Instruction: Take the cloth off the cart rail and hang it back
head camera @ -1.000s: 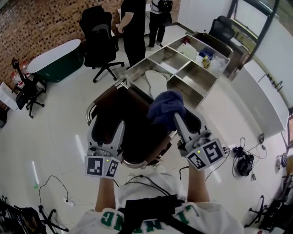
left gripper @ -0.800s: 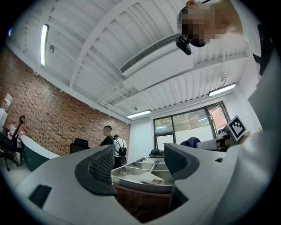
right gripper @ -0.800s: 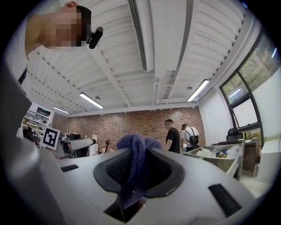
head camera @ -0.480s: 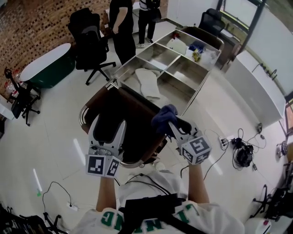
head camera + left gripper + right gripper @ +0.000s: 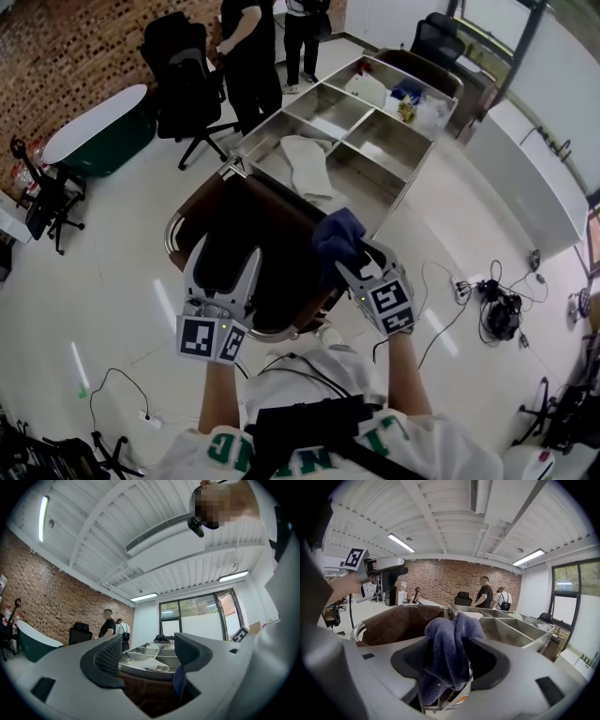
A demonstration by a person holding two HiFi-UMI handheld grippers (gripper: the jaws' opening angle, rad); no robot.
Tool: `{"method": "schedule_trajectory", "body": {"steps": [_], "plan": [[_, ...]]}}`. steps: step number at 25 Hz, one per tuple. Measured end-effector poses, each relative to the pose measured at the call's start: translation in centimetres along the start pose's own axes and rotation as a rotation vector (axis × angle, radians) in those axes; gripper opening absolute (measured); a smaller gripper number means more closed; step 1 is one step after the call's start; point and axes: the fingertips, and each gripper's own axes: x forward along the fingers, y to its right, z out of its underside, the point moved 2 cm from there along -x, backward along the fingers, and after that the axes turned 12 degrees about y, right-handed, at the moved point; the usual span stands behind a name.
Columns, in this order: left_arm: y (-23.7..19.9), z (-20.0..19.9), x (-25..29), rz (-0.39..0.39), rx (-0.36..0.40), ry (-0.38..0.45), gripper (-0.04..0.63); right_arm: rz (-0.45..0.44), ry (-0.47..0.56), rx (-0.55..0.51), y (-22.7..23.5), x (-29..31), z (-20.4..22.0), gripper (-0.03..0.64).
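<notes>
Jaws of the right gripper (image 5: 449, 663) are seen opening, with the dark blue cloth (image 5: 449, 639) bunched loosely between the pads and its folds hanging below them. In the head view the cloth (image 5: 337, 230) is placed at the near right edge of the brown-lined cart (image 5: 272, 234), by the metal rail (image 5: 172, 236); whether it rests on the rail cannot be told. Jaws of the left gripper (image 5: 226, 260) are held apart with nothing between them, above the cart's near left side. A steel compartment bin (image 5: 375, 141) is seen just beyond the cart.
</notes>
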Motion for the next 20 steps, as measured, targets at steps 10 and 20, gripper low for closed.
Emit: {"method": "schedule_trajectory", "body": {"steps": [10, 20], "plan": [[-0.3, 0.2, 0.0, -0.003, 0.012, -0.006, 0.342, 0.104, 0.225, -0.005, 2.5, -2.8, -3.9, 0.273], [-1.0, -0.1, -0.1, -0.035, 0.045, -0.008, 0.342, 0.131, 0.5, 0.064, 3.0, -1.1, -11.6, 0.273]]}}
